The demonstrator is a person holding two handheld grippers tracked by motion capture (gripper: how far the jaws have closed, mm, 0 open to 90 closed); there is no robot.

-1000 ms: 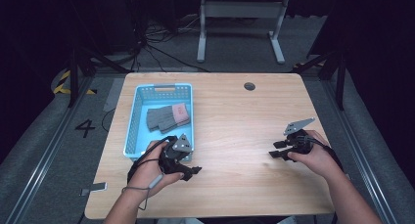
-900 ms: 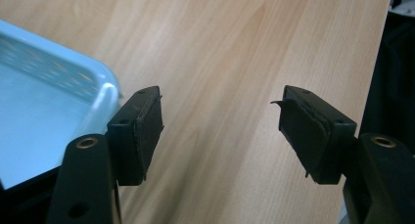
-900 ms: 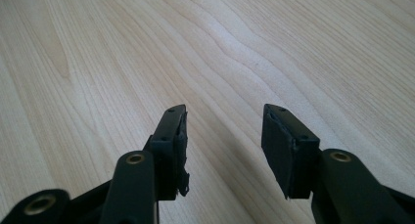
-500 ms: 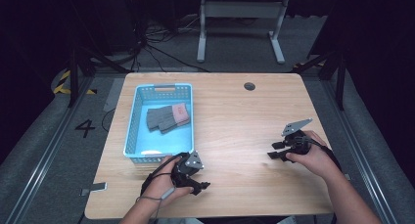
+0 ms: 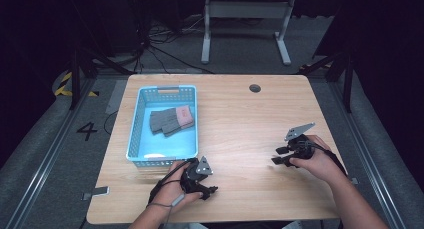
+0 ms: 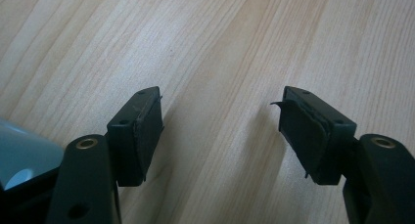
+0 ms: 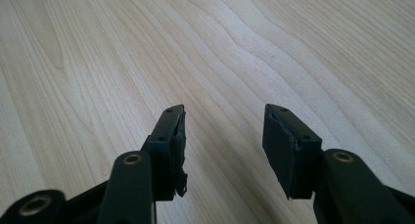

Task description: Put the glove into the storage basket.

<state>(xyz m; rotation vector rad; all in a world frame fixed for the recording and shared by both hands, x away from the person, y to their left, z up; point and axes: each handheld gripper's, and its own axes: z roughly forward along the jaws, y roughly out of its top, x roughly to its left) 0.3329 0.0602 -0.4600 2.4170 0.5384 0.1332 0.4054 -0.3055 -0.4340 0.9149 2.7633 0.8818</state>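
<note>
Gloves (image 5: 171, 120) lie in our blue basket (image 5: 137, 131), so stowing looks done; both tongs, left (image 5: 209, 191) and right (image 5: 276, 155), rest open and empty on the counter (image 5: 240, 119).

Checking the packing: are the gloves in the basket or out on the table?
In. The grey gloves lie on the floor of the blue basket, inside its walls.

1. The left gripper (image 5: 209, 190) is shifted from beside the blue basket (image 5: 137, 134) toward the near table edge.
2. It is brought lower, close over the table (image 5: 240, 119).
</note>
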